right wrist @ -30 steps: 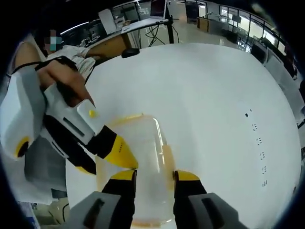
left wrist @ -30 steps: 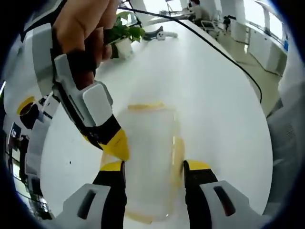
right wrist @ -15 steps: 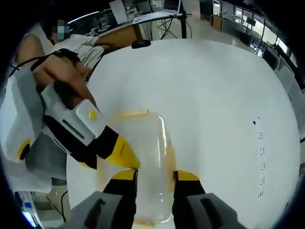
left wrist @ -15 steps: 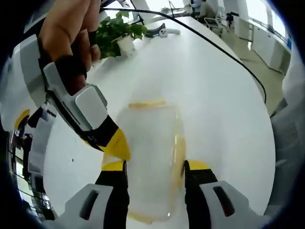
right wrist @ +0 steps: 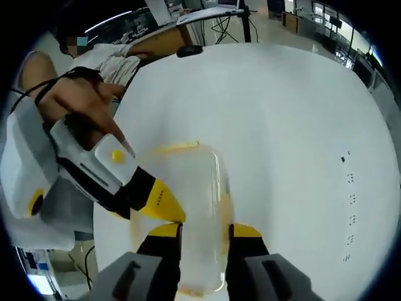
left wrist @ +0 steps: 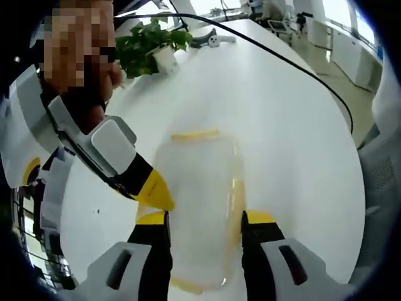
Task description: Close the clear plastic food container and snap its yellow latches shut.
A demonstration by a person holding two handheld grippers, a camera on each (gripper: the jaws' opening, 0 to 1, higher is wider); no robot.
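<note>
Left gripper view: a clear plastic food container [left wrist: 199, 207] with its lid on lies on a white counter [left wrist: 282, 119]. The left tool [left wrist: 205, 219] straddles it, yellow-tipped jaws at a middling spread pressing against its two long sides. A yellow latch [left wrist: 195, 134] shows on the far end and another [left wrist: 237, 200] beside the right jaw. The right tool [left wrist: 150, 191] reaches in from the left, its tip at the container's side. A potted plant [left wrist: 153, 47] stands far back.

Right gripper view: the right tool [right wrist: 205, 231] has its jaws set narrow across the same container [right wrist: 191, 207], touching both sides. The left tool [right wrist: 156, 202] enters from the left, against the container's edge.

The lid appears seated, so the step looks like latch-snapping; next, each latch needs pressing flat.
</note>
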